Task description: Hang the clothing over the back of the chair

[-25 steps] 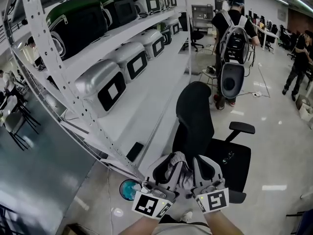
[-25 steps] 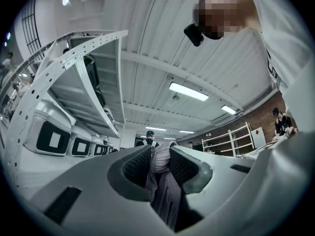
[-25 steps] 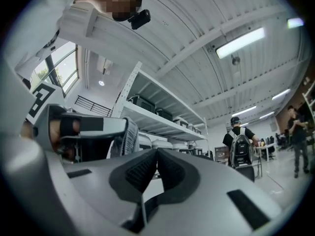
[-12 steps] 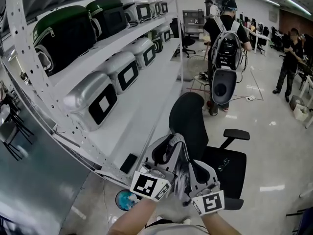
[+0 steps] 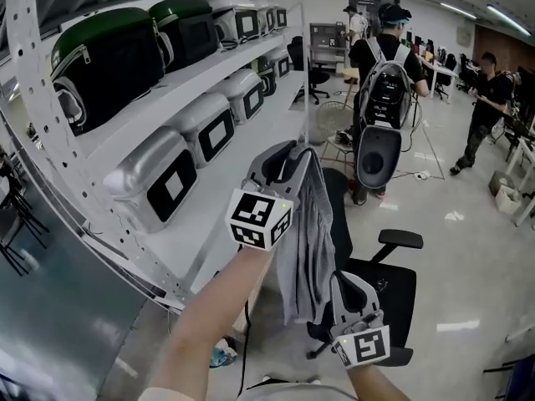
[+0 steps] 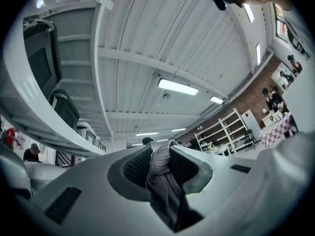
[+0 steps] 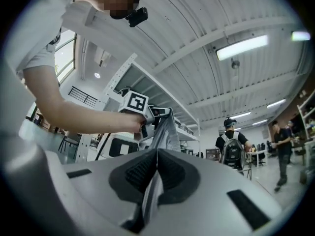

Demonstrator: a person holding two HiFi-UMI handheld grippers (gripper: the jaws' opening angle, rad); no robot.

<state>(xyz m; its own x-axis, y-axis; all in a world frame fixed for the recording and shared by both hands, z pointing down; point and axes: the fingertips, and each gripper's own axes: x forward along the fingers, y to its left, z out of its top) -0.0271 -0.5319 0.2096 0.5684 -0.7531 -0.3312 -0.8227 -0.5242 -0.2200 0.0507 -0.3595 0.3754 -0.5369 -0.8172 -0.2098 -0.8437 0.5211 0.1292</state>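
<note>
A grey garment (image 5: 308,241) hangs stretched between my two grippers in front of the black office chair (image 5: 391,284). My left gripper (image 5: 288,155) is raised high, level with the shelf, and is shut on the garment's top edge (image 6: 158,167). My right gripper (image 5: 344,284) stays low over the chair seat and is shut on the lower part of the cloth (image 7: 153,191). In the right gripper view the left gripper (image 7: 158,116) shows ahead with the fabric (image 7: 166,132) falling from it. The cloth hides most of the chair back (image 5: 339,192).
White shelving (image 5: 209,73) with silver and dark cases runs along the left. A person with a backpack (image 5: 386,98) stands beyond the chair, and another person (image 5: 483,111) at the right. The chair's armrest (image 5: 399,239) sticks out to the right. A blue object (image 5: 222,356) lies on the floor.
My left gripper has risen and swung up beside the shelf, drawing the garment out long. My right gripper stayed low near the seat, drifting slightly.
</note>
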